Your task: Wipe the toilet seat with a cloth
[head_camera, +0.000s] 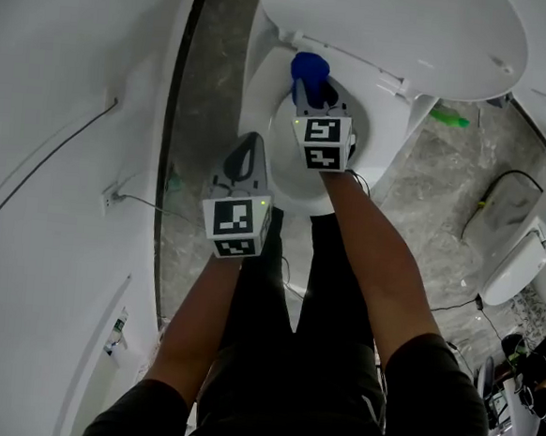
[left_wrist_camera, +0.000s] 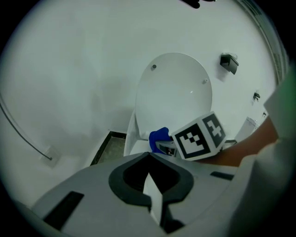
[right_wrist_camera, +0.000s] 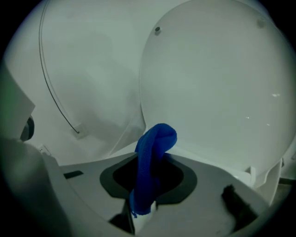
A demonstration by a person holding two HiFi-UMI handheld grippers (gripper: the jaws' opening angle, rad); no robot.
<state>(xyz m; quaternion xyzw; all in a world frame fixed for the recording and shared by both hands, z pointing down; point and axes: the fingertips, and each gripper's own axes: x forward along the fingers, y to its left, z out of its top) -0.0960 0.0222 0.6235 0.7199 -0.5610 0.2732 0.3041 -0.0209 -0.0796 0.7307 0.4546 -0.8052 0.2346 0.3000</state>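
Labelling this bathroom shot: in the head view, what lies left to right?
From the left: left gripper → right gripper pinching the blue cloth → small green object → white rounded object.

L claw (left_wrist_camera: 149, 159) closed, empty | blue cloth (left_wrist_camera: 158, 136) ahead | lid (left_wrist_camera: 175, 97) up

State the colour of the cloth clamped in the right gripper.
Blue; the bunched woven cloth shows best in the right gripper view.

readable text: none
brands, signs: none
marker cubes (head_camera: 235, 226): black-and-white square patterns only, no letters or numbers
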